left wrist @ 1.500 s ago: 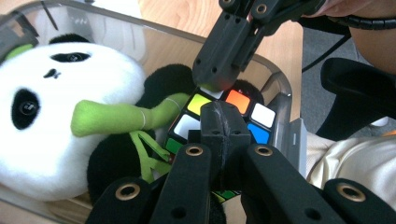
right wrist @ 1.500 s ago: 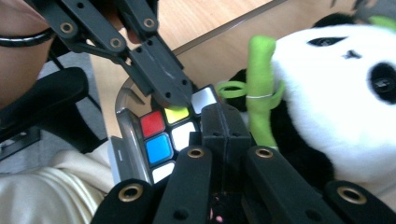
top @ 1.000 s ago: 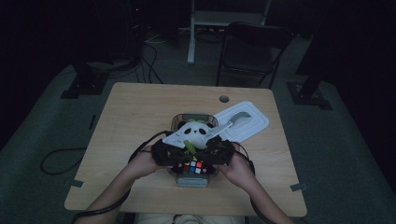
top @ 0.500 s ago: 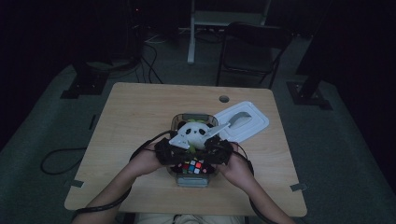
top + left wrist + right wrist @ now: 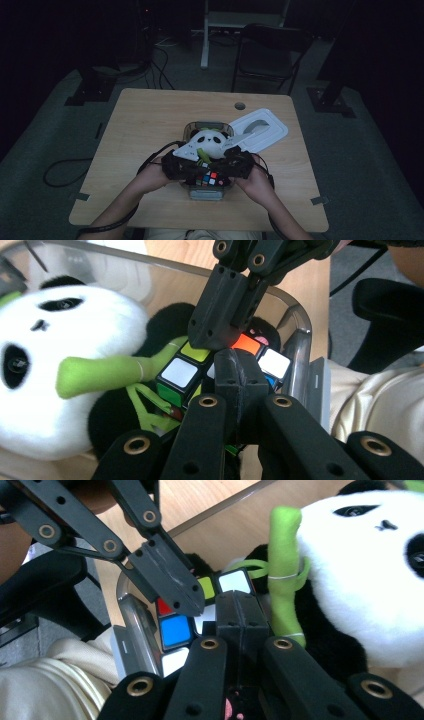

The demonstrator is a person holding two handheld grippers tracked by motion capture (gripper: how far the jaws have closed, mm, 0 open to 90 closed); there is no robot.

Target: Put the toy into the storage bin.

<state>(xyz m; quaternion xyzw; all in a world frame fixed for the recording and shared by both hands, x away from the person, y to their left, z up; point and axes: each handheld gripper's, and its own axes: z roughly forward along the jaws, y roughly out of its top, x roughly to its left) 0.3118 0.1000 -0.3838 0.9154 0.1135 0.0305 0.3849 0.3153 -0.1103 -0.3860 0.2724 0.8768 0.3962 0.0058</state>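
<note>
On the near half of the table (image 5: 150, 115), a clear plastic bin (image 5: 206, 192) holds a stuffed panda (image 5: 209, 141) and a colour puzzle cube (image 5: 208, 178), with the bin's white lid (image 5: 260, 131) lying just beside it at the far right. Both grippers are down inside the bin over the cube. Left gripper (image 5: 235, 367): its 2 jaws are pressed together with nothing between them, tip resting against the cube's top face. Right gripper (image 5: 235, 611): jaws likewise closed on themselves, tip touching the cube next to the panda's green bamboo stalk (image 5: 284, 570). The cube sits at the near end of the bin, wedged between the wall and the panda's black body.

Judgement: neither tool has a grip, so pushing with closed tips could skate off the slick tiles or jam the cube harder against the wall. Opening here risks snagging the stalk or plush fur. The 2 tips are nearly touching and could collide.
</note>
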